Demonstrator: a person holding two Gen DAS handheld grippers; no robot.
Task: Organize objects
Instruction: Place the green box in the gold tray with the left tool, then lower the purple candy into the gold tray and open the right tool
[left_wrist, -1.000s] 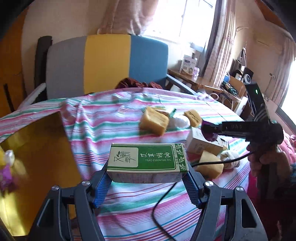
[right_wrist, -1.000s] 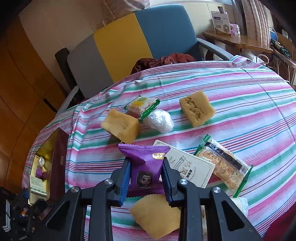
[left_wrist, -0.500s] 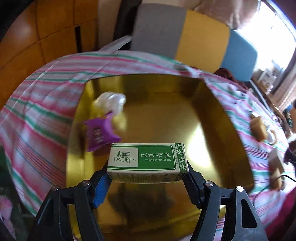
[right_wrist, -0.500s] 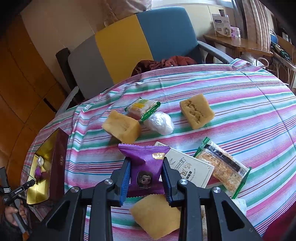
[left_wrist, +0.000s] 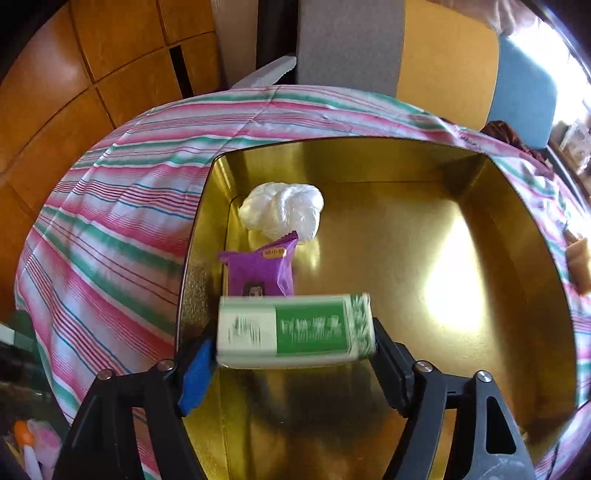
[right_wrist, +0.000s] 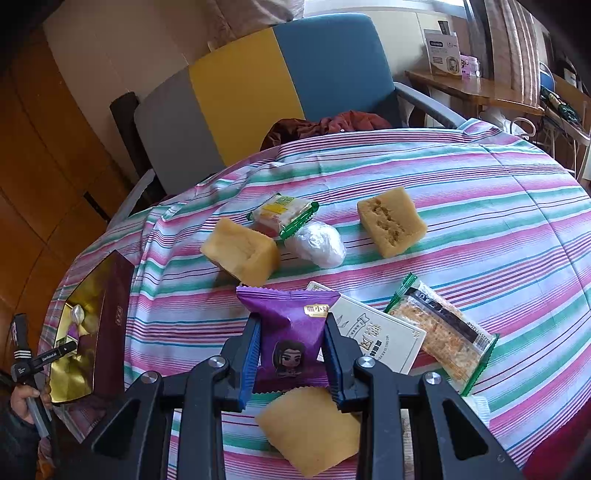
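Box (left_wrist: 406, 258), glossy gold inside, on striped cloth (left_wrist: 110, 229): holds crinkled white bundle (left_wrist: 282, 210) and purple packet (left_wrist: 260, 271). Left gripper (left_wrist: 295, 354) wide apart, green carton (left_wrist: 295, 330) blurred between its fingers, contact unclear. Right gripper (right_wrist: 291, 360) pinches purple pouch (right_wrist: 290, 332) above the table.

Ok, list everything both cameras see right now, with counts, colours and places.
Gold-lined box: one, maroon outside, table's left edge.
White plastic-wrapped bundle: one, inside box.
Purple snack packets: two; one inside box, one held.
Green-and-white carton: one, blurred, over box.
Yellow cake blocks: three, on striped tablecloth;.
Green-edged snack packs: two;.
White wrapped ball: one, table centre.
Cream printed box: one.
Tricolour chair: behind table.
Left gripper: around carton.
Right gripper: clamping packet.
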